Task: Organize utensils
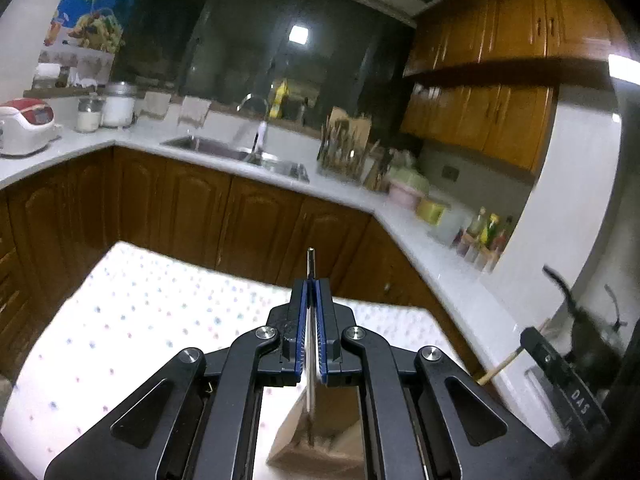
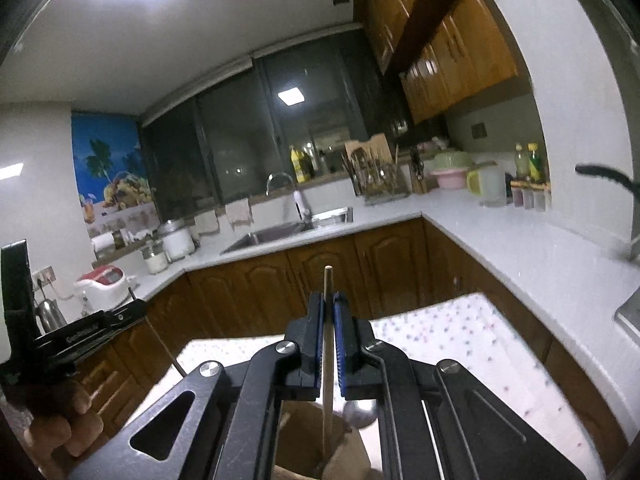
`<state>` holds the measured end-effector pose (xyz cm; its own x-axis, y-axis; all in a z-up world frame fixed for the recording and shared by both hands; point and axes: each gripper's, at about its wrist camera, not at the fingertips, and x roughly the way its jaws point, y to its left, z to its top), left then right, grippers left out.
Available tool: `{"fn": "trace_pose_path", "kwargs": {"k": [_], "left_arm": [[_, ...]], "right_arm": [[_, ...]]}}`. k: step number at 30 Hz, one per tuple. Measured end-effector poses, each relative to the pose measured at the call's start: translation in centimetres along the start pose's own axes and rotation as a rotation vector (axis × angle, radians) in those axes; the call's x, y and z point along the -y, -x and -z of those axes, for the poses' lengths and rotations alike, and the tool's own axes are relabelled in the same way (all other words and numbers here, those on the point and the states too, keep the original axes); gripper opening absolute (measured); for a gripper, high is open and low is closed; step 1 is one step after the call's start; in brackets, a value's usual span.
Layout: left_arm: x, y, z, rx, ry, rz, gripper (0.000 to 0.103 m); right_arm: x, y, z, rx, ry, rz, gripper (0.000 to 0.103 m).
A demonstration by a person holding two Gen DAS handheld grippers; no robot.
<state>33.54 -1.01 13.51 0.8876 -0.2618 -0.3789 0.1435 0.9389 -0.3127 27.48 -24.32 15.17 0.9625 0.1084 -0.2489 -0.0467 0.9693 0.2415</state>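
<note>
**Both grippers lower utensils into the holder**

Kitchen counters and dark windows ring a dotted table [image 1: 132, 320]. Left gripper [image 1: 311, 292] is clenched on a thin metal utensil [image 1: 311, 264], held upright so its lower end drops into the brown holder [image 1: 320, 448] below. Right gripper [image 2: 329, 306] pinches a wooden chopstick [image 2: 327, 280] the same way, over the holder's mouth [image 2: 304, 448], beside a spoon bowl [image 2: 360, 414].
</note>
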Motion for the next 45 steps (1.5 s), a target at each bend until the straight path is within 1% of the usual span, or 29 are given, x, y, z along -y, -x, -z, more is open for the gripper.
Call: {"fn": "trace_pose_path", "kwargs": {"k": [5,7,9,17,19,20,21,22,23,24,25,26,27,28,30,32,33,36,38,41,45], "left_arm": [[-0.6,-1.3,2.4,-0.07,-0.009,0.004,0.005],[-0.3,-1.5,2.9,-0.083,-0.018,0.008,0.005],[0.0,-1.3,3.0,-0.081,-0.037,0.001,0.005],[0.3,-1.5,3.0,-0.114,-0.04,0.001,0.006],[0.2,-1.3,2.8,-0.129,-0.03,0.004,0.006],[0.1,-1.2,2.7,-0.135,-0.026,0.007,0.007],[0.1,-0.9,2.6,-0.139,-0.021,0.01,0.012],[0.0,-0.5,2.5,-0.138,-0.016,0.011,0.023],[-0.1,0.1,2.5,-0.133,-0.011,0.006,0.03],[-0.3,0.5,2.4,-0.127,-0.008,0.003,0.042],[-0.4,1.2,2.4,-0.12,-0.008,0.002,0.048],[-0.5,1.6,2.4,-0.119,-0.01,0.002,0.051],[-0.6,2.4,2.6,-0.12,-0.011,0.003,0.057],[-0.7,2.9,2.7,-0.121,-0.012,-0.001,0.066],[-1.0,4.5,3.2,-0.118,-0.012,-0.014,0.071],[-1.3,6.1,4.0,-0.117,-0.01,-0.01,0.075],[-1.6,7.0,4.6,-0.123,-0.009,-0.022,0.079],[-2.3,9.3,6.4,-0.14,-0.003,-0.038,0.079],[-2.8,10.5,7.6,-0.164,0.006,-0.058,0.08],[-3.7,12.0,9.5,-0.197,0.026,-0.07,0.08],[-4.9,14.0,12.0,-0.24,0.03,-0.099,0.08]], "right_arm": [[0.9,-1.5,2.5,-0.08,-0.005,0.001,0.005],[1.1,-1.9,3.2,-0.109,-0.006,0.001,0.005],[1.1,-1.9,3.3,-0.114,0.0,0.003,0.005],[1.4,-1.8,2.8,-0.142,-0.025,-0.006,0.006],[1.4,-1.9,2.8,-0.145,-0.034,-0.011,0.01],[1.5,-1.9,2.7,-0.144,-0.04,-0.015,0.011],[1.6,-1.7,2.6,-0.144,-0.05,-0.023,0.012],[1.7,-1.5,2.5,-0.143,-0.055,-0.028,0.018],[1.6,-1.2,2.4,-0.136,-0.062,-0.033,0.025],[1.8,-0.8,2.2,-0.127,-0.07,-0.04,0.045],[1.8,-0.3,2.0,-0.114,-0.078,-0.05,0.06],[1.9,0.4,1.8,-0.096,-0.084,-0.059,0.064],[1.8,0.9,1.7,-0.082,-0.087,-0.063,0.07],[1.8,1.7,1.5,-0.069,-0.089,-0.069,0.078],[1.7,2.8,1.4,-0.056,-0.091,-0.083,0.087],[1.5,4.3,1.6,-0.046,-0.085,-0.097,0.092],[1.4,4.9,1.9,-0.046,-0.082,-0.101,0.093],[1.5,6.8,3.0,-0.056,-0.082,-0.106,0.095],[1.7,8.0,4.1,-0.075,-0.092,-0.105,0.095],[1.9,9.4,5.8,-0.108,-0.104,-0.102,0.096],[2.1,10.9,7.9,-0.154,-0.108,-0.094,0.096]]}}
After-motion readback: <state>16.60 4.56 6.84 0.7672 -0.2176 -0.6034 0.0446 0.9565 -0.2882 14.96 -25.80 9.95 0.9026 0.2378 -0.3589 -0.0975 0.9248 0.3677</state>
